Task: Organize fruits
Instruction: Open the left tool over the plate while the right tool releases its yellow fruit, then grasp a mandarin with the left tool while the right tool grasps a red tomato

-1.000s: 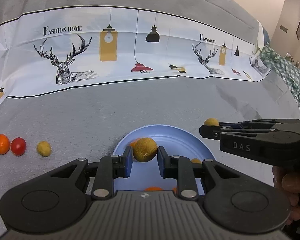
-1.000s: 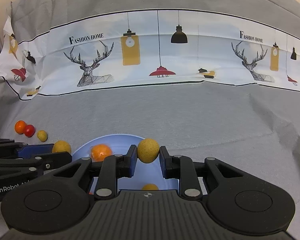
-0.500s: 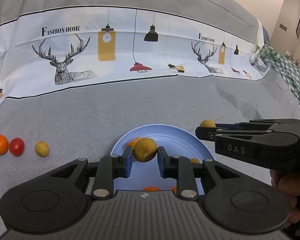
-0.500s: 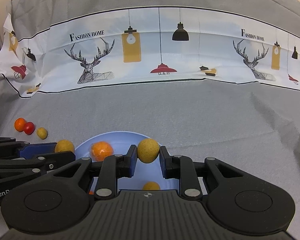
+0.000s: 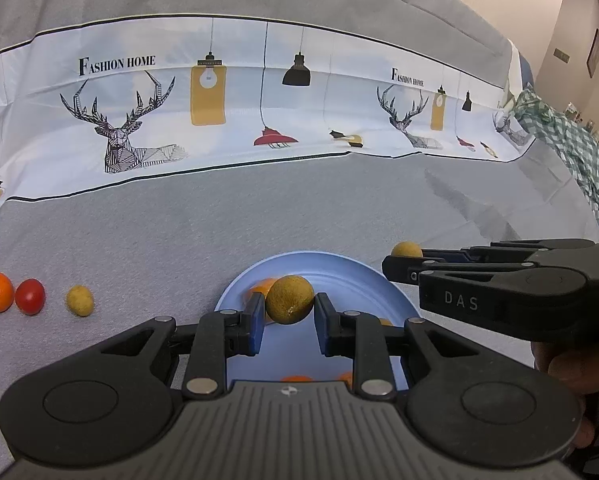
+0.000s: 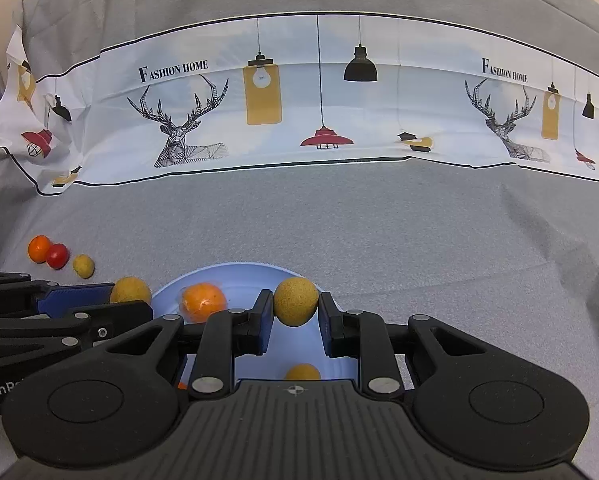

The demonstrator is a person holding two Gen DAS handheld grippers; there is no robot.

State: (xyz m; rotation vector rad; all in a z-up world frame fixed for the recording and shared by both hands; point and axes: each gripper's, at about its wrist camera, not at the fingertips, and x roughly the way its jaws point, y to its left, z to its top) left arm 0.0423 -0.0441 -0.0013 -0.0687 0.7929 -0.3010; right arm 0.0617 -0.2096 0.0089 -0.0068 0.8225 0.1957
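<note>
Plate (image 6: pixel 239 276), blue, holds one orange fruit (image 6: pixel 203 303) plus further orange pieces partly hidden behind your tools. Your left gripper (image 5: pixel 289 312) clamps a yellow-brown fruit (image 5: pixel 290 299) above it; your right gripper (image 6: pixel 295 312) clamps a second yellow fruit (image 6: pixel 296 301) over the rim. Three small fruits (image 5: pixel 29 297) lie well apart on the grey cloth (image 5: pixel 179 220), leftward.

"FASHION HOME" on cloth (image 5: pixel 259 120); "DAS", prob. "GenRo…" on grippers.
</note>
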